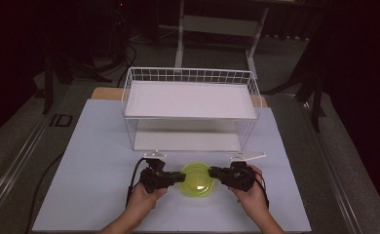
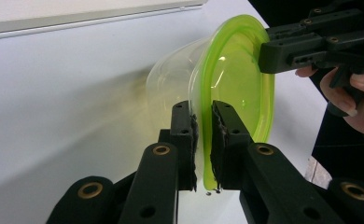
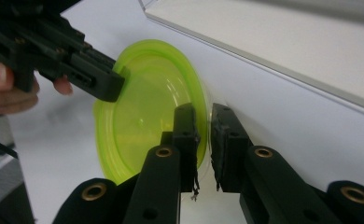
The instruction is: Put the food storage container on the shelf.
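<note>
A clear round container (image 1: 197, 187) with a translucent green lid (image 1: 196, 178) sits on the white table near the front edge. In the left gripper view the lid (image 2: 238, 79) tops the clear body (image 2: 171, 88). My left gripper (image 1: 180, 178) is shut on the lid's left rim, with its jaws pinching the green edge (image 2: 204, 137). From the opposite side my right gripper (image 1: 213, 172) is shut on the lid's right rim (image 3: 204, 135). Each gripper view shows the other gripper across the lid: the right one (image 2: 269, 58), the left one (image 3: 117, 86).
A white wire basket rack (image 1: 190, 73) with two shelves stands behind the container, about a hand's width away. The white table cover (image 1: 95, 156) stretches to both sides. A black cable (image 1: 132, 183) trails from the left gripper.
</note>
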Demonstrator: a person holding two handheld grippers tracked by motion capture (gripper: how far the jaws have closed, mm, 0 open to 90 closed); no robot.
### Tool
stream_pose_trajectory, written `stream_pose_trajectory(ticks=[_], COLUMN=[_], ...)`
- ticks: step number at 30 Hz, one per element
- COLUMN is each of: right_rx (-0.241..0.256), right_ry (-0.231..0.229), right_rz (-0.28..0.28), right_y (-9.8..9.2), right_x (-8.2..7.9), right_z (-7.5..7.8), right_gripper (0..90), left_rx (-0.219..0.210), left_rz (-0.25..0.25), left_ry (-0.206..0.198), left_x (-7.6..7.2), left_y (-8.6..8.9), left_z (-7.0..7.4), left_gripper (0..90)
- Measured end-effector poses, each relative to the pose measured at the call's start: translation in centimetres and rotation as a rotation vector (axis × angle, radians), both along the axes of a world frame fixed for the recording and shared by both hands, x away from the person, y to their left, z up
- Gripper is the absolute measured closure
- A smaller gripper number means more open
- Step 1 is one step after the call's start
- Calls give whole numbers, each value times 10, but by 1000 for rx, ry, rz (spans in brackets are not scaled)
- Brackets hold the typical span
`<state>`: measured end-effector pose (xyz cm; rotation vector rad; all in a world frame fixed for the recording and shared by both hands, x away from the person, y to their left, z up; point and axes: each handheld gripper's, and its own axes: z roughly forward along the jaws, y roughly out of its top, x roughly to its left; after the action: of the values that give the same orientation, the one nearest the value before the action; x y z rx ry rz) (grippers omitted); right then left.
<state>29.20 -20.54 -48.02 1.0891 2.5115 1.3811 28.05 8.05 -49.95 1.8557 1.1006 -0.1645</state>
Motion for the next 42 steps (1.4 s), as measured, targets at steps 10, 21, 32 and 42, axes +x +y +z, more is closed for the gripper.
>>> stream_pose_trajectory(ticks=[10, 21, 32, 42], right_rx=[-66, -45, -30, -17], right_ry=[-38, -48, -87, -120], right_rz=[-8, 0, -1, 9], right_y=[8, 13, 15, 17], right_x=[-8, -7, -6, 0], right_z=[5, 22, 58, 87], right_gripper=[828, 828, 828, 828], left_rx=[15, -8, -48, -69], left_rz=[6, 9, 5, 12], left_ry=[11, -8, -47, -81], left_x=[-3, -4, -1, 3], left_y=[2, 11, 17, 22], left_z=[5, 26, 59, 86], left_gripper=[820, 820, 820, 822])
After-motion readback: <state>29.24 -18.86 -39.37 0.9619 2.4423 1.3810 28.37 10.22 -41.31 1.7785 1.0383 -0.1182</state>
